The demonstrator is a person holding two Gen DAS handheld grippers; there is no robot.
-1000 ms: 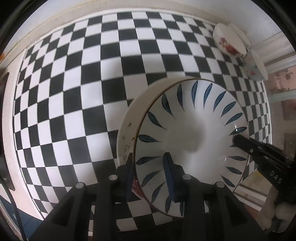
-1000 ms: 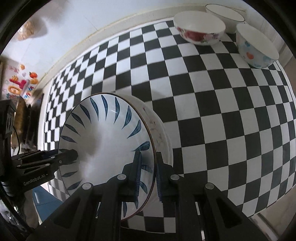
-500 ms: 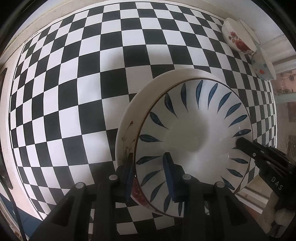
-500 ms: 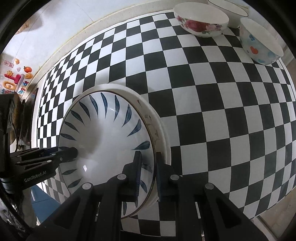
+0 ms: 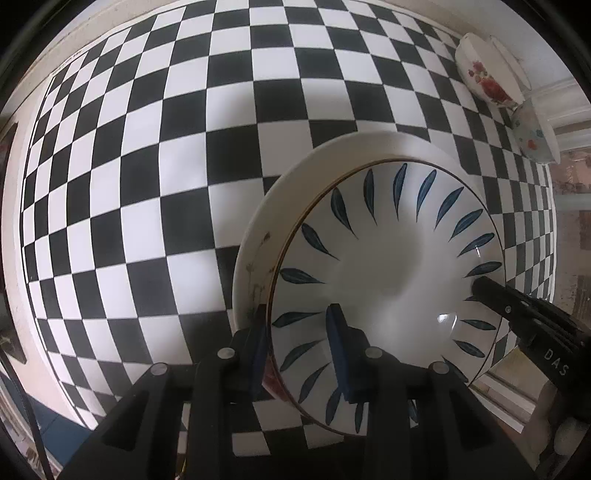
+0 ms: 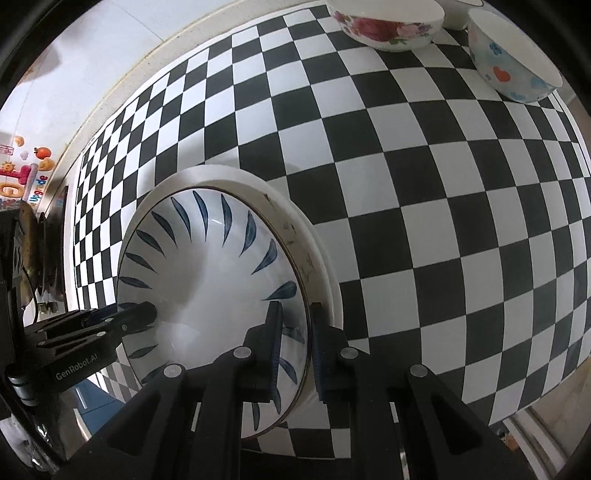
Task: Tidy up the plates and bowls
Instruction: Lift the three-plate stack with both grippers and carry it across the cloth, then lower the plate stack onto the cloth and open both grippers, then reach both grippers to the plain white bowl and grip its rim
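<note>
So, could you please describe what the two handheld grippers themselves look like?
Both are matte black. The left gripper has angular ribbed fingers, dark blue pads and round silver screws; white "GenRobot.AI" lettering shows in the right wrist view. The right gripper matches it, with white "DAS" lettering in the left wrist view. No sleeves or hands are visible.

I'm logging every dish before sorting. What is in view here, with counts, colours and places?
Leaf-pattern plate: one, white with dark blue leaf strokes, over the checkered table, on a second dish, gripped on opposite rims.
Lower plate: one, cream-white, directly beneath the leaf-pattern plate, rim showing around it.
Rose bowl: one, white with red roses, far edge of table.
Heart bowl: one, white with blue and red shapes, far right corner, beside the rose bowl.
Plain bowl: one, white, behind those two, mostly hidden.
Table: one, black-and-white checkered.
Left claw: one, black, blue pads, shut on the plate rim.
Right claw: one, black, shut on the opposite rim.
</note>
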